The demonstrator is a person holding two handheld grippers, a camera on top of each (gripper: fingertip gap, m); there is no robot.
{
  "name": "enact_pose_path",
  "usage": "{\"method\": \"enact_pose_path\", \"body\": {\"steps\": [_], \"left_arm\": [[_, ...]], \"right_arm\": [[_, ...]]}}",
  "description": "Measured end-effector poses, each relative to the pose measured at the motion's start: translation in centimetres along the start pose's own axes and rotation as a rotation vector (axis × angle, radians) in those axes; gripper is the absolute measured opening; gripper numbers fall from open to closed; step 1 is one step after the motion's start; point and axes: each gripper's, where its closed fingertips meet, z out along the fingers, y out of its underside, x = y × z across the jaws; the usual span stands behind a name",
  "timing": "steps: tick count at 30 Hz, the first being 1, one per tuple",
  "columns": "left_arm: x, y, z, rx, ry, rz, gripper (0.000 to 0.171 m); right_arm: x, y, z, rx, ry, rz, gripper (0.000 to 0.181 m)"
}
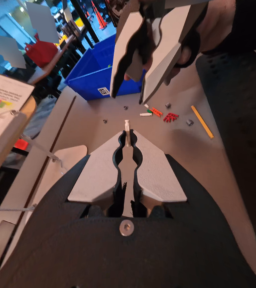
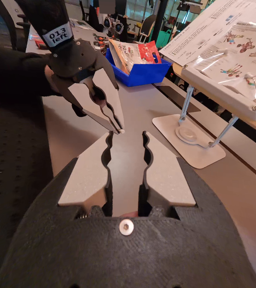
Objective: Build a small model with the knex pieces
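My left gripper [image 1: 128, 132] is shut on a short white rod [image 1: 127, 126] that sticks out past its tips, held above the grey table [image 1: 93, 124]. In the right wrist view the left gripper [image 2: 118, 130] comes in from the upper left, and the rod's end [image 2: 122, 131] shows at its tips. My right gripper [image 2: 127, 133] is open and empty, its left fingertip just beside the rod's end. In the left wrist view the right gripper [image 1: 127, 99] hangs open above the table, over the loose pieces.
Loose pieces lie on the table: a white rod [image 1: 146, 114], a green piece [image 1: 148, 111], an orange connector [image 1: 157, 112], a red connector [image 1: 170, 117], a yellow rod [image 1: 202, 121], grey spacers [image 1: 189, 122]. A blue bin [image 2: 139, 76] stands behind. An instruction sheet on a stand [image 2: 225, 54] is at the side. A dark perforated mat [image 2: 15, 155] lies alongside. Only a small space, under 4 cm, lies between the two pairs of fingers. The red connector [image 1: 170, 117] is about 15 centimetres from both grippers' fingertips.
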Motion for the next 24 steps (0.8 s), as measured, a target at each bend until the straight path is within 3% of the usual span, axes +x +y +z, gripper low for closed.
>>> {"method": "enact_pose_path", "body": {"steps": [10, 17, 20, 24], "left_arm": [[0.5, -1.8, 1.3, 0.057, -0.016, 0.079, 0.003], [0.3, -2.6, 1.4, 0.091, -0.044, 0.096, 0.004], [-0.3, -2.5, 1.6, 0.086, -0.074, 0.096, 0.020], [0.4, -1.7, 2.6, 0.048, -0.027, 0.052, 0.024]], "right_arm": [[-0.7, 1.1, 0.5, -0.008, -0.047, 0.044, 0.007], [-0.3, 0.4, -0.3, 0.013, -0.015, 0.032, 0.003], [1.9, 0.1, -2.2, 0.007, 0.085, 0.000, 0.003], [9.2, 1.3, -8.3, -0.099, 0.439, -0.111, 0.003]]}}
